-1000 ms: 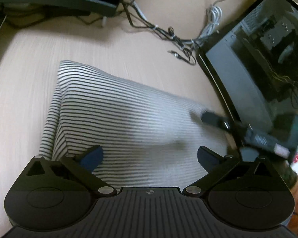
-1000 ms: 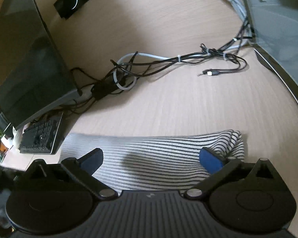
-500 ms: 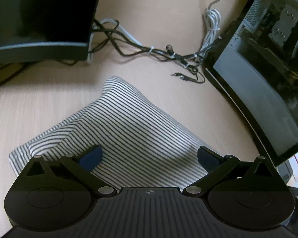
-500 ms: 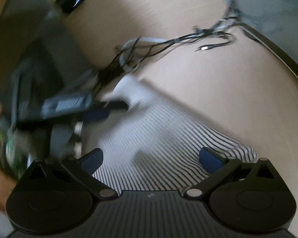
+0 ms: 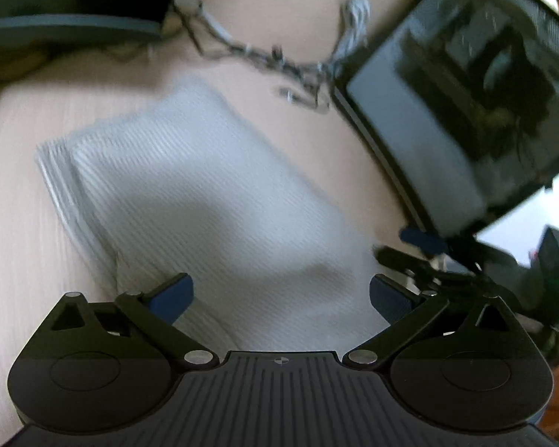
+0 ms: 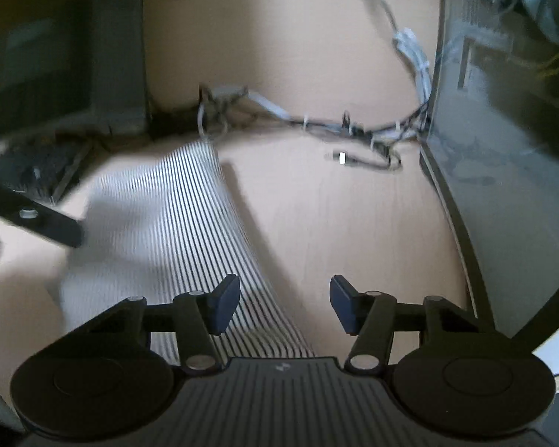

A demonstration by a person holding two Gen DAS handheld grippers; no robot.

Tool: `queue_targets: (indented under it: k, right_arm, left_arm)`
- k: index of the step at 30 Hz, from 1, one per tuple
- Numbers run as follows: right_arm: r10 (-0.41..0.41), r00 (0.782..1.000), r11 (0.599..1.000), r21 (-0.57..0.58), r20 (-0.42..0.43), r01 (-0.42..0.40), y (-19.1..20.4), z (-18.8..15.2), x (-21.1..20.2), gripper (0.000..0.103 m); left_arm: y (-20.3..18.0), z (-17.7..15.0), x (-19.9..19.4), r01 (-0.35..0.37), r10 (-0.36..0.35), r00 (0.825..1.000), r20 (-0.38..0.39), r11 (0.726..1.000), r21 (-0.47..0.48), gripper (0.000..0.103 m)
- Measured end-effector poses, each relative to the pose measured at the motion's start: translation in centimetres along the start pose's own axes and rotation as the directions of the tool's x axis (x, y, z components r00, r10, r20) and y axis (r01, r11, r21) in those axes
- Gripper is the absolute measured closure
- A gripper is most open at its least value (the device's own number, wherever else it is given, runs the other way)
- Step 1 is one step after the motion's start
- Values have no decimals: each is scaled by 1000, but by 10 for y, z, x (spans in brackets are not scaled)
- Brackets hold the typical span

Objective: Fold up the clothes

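Each claw, left (image 5: 279, 294) and right (image 6: 285, 303), has a black ribbed body, round black side housings, silver pivot screws, black linkage arms and dark blue fingertip pads (image 6: 225, 303).

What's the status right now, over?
Left gripper open, right gripper open, both empty. Striped shirt folded on desk. Cables beyond it.

Your left gripper (image 5: 279, 294) wide open above the folded striped cloth (image 5: 205, 205), your right gripper (image 5: 421, 246) near its right edge, cables (image 5: 272, 56) far behind.
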State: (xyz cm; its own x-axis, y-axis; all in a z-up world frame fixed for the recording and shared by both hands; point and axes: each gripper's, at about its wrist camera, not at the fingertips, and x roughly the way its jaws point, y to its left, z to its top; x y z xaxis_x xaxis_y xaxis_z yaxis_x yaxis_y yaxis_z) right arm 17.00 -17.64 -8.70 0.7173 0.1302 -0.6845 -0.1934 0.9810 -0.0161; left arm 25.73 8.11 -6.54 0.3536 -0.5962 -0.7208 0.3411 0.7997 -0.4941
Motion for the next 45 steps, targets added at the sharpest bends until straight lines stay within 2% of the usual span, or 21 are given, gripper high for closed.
queue_targets:
  k: [1,2,8,12,15,17,18,20,21,25,27,30,32,34,35,36,39,41,43,45]
  right_arm:
    - [-15,1000,1000,-24,-11,15,3,-6,4,48]
    - [-30,1000,999,-36,2,30,7,-13,3,48]
    - [-57,998,997,-42,-4,57,20,-31,-17,48]
    - [-46,999,999,-17,-14,45,31,-49,-35,48]
    - [-48,999,998,-28,-9,48,37,-56,-42,44]
    - [-60,998,996,-66,2,60,41,-50,-49,43]
    - [-50,999,994,-94,20,51,45,-46,-55,41]
    - [10,998,988,-156,59,-1,55,-38,-69,26]
    - [56,996,979,-201,64,-42,63,-34,-75,22]
    - [178,984,923,-346,-3,-168,102,-36,-72,22]
    - [184,982,887,-423,-42,-184,125,-43,-61,22]
    - [140,989,843,-518,-46,-143,145,-49,-46,22]
    - [117,992,834,-537,-47,-123,150,-46,-39,26]
    - [143,987,887,-432,-75,-161,140,-32,-35,40]
    - [172,981,926,-324,-92,-192,129,-21,-33,43]
    - [206,973,948,-224,-105,-225,117,-12,-31,45]
    - [284,952,958,-17,-113,-287,91,-1,-26,49]
    - [303,947,953,42,-108,-300,87,-2,-25,49]
    - [298,949,954,52,-105,-294,91,-3,-25,49]
    - [288,952,957,47,-104,-285,92,-2,-26,49]
  left_arm:
    - [1,-3,4,-9,9,1000,-19,1000,1,7]
    - [3,-3,9,-28,28,999,-30,1000,1,14]
    - [-4,20,38,-46,47,999,-6,997,57,12]
    - [-12,29,52,-37,38,999,-5,994,104,12]
    - [-21,23,52,-57,59,998,-5,983,174,10]
    - [-23,16,42,-80,82,997,-2,979,189,10]
    - [-21,13,34,-87,87,996,5,980,177,9]
    - [-16,6,15,-107,102,994,37,980,169,8]
    - [-13,2,5,-122,113,992,58,978,172,7]
    - [-6,-16,-28,-197,169,976,138,956,216,6]
    - [-6,-25,-43,-207,170,972,163,946,249,4]
    - [-8,-42,-60,-216,164,969,185,925,312,2]
    - [-9,-52,-63,-211,157,972,177,913,349,1]
    - [-10,-63,-67,-205,150,974,169,899,386,0]
    - [-11,-68,-69,-202,146,975,165,892,404,0]
    - [-11,-72,-70,-199,144,977,160,885,421,0]
    - [-15,-81,-62,-192,142,980,139,860,473,0]
    - [-21,-86,-53,-181,137,983,121,830,528,0]
    - [-28,-92,-42,-178,140,984,110,787,590,0]
    - [-36,-96,-26,-203,165,979,119,729,654,0]
